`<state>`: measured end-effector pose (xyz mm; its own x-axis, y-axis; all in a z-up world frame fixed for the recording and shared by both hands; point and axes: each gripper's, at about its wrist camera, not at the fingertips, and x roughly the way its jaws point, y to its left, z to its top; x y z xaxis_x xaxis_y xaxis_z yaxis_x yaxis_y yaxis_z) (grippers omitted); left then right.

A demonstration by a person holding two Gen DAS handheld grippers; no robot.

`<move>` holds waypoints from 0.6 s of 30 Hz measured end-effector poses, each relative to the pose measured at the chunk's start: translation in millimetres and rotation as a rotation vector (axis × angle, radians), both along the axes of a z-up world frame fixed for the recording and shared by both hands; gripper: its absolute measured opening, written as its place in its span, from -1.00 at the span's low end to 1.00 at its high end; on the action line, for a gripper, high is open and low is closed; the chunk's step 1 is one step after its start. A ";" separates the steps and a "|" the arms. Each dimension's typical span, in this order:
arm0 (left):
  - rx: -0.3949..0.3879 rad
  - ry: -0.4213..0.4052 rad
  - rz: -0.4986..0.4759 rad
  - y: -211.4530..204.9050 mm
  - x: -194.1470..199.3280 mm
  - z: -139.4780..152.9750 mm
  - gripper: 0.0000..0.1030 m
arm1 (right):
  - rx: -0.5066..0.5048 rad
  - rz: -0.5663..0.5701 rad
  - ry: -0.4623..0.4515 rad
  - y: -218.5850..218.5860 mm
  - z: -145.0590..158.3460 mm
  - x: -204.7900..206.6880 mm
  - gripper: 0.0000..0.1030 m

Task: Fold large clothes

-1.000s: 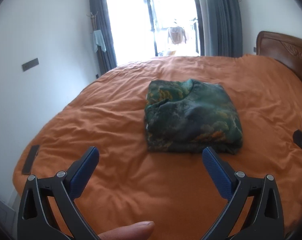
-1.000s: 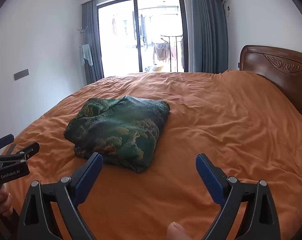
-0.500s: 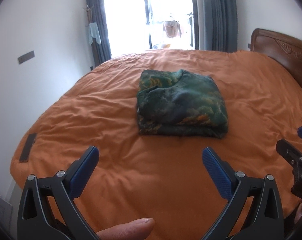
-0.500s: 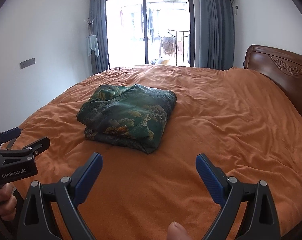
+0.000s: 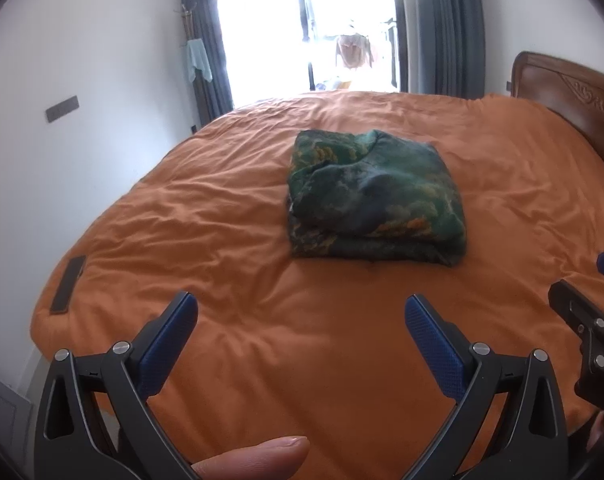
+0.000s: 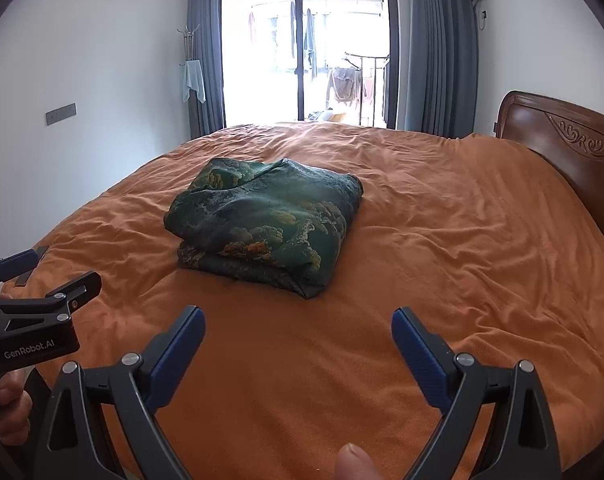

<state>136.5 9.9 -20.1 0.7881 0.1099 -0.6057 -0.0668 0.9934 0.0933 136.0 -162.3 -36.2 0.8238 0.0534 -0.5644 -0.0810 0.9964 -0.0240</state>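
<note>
A dark green patterned garment (image 5: 374,200) (image 6: 270,224) lies folded into a thick square in the middle of the orange bed cover (image 5: 230,240) (image 6: 462,240). My left gripper (image 5: 300,322) hangs open over the bed's near part, well short of the garment, with nothing between its blue pads. My right gripper (image 6: 298,334) is open too, empty, and equally far back from the bundle. In the right wrist view the left gripper (image 6: 38,276) shows at the left edge with a hand on it. The right gripper's tip (image 5: 582,316) shows at the right edge of the left wrist view.
A carved wooden headboard (image 6: 562,148) bounds the bed on the right. A dark flat object (image 5: 68,284) lies at the bed's left corner. A white wall (image 5: 82,120) runs along the left. Beyond the bed are a glass door (image 6: 306,52) and grey curtains (image 6: 438,60).
Both grippers have drawn back and up from the folded garment, which now looks smaller and farther away. Both stay open and the garment has not moved.
</note>
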 end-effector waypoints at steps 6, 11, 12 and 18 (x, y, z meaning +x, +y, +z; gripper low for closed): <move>0.006 0.004 0.014 1.1 -1.4 0.3 0.99 | 0.008 0.001 0.012 1.2 0.3 -1.2 0.87; 0.000 0.011 0.009 0.4 -1.9 1.5 0.99 | 0.002 0.006 0.024 4.9 1.0 -2.6 0.87; -0.002 0.011 0.006 0.3 -2.2 2.0 0.99 | 0.003 0.007 0.026 5.4 1.9 -2.7 0.87; 0.013 -0.009 0.012 0.1 -6.6 7.1 0.99 | 0.016 0.008 0.038 6.6 4.9 -3.3 0.87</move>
<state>129.9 10.1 -13.0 0.7920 0.1272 -0.5971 -0.0795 0.9912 0.1056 132.7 -155.6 -31.3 0.8015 0.0691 -0.5940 -0.0896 0.9960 -0.0050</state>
